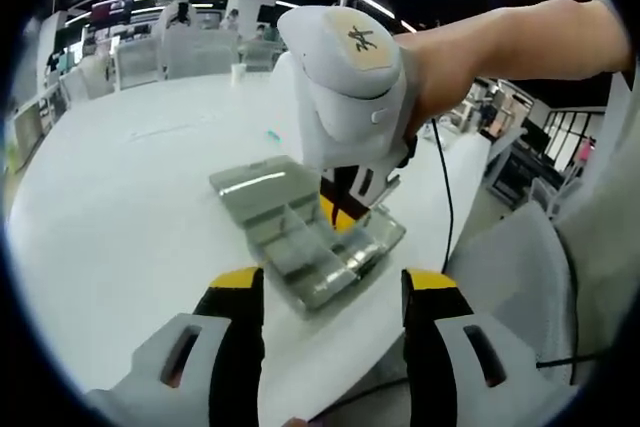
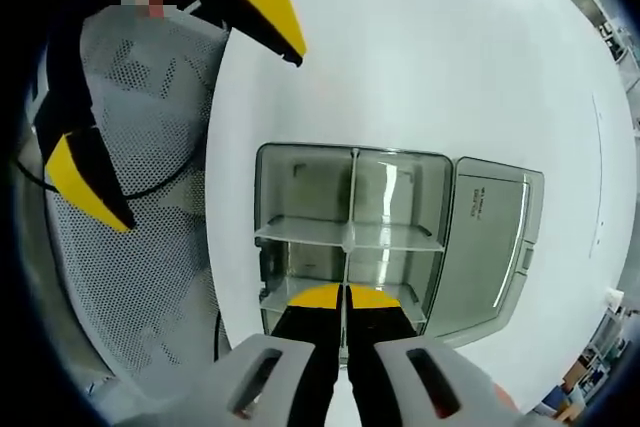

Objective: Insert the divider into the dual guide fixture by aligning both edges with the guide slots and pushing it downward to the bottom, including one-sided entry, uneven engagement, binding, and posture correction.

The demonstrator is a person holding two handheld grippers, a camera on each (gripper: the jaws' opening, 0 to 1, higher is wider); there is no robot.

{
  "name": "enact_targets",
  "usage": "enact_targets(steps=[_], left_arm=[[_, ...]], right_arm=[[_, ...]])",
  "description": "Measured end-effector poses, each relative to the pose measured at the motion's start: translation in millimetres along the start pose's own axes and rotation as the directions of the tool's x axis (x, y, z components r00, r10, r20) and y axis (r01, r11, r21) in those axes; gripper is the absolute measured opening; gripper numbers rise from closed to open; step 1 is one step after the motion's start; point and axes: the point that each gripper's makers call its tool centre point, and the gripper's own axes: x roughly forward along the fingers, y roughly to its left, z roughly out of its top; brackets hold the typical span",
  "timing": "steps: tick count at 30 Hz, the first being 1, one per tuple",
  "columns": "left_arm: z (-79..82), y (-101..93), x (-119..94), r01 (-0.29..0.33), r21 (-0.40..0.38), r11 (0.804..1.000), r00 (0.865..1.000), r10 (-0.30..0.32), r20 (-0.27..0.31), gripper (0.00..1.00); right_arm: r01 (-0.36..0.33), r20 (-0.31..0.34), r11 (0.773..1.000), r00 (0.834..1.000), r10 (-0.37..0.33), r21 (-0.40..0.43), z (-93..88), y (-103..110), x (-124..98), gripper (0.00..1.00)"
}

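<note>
Right tool (image 2: 343, 319) pinching divider (image 2: 350, 209), clear box (image 2: 300, 172)

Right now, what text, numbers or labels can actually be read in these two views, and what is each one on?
"34": handwritten on the round tan sticker on top of the right tongs, in the left gripper view.
Printed lines on the open lid of the clear plastic box, in the right gripper view: too small to read.
Wall screens far across the room: blurred, unreadable.

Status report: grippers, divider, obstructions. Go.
Right gripper shut on divider, over the clear box. Left gripper open, hanging back. Lid open; nothing blocking.
</note>
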Motion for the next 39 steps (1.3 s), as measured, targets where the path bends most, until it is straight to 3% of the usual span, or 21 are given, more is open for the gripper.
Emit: enact_targets(steps=[39], left_arm=[[-0.9, -1.5, -3.1, -0.004, 0.013, 1.000, 1.000, 0.004, -0.001, 0.54]], right_arm=[[0.045, 0.060, 0.999, 0.997, -0.047, 0.028, 2.9, -6.1, 7.4, 0.00]])
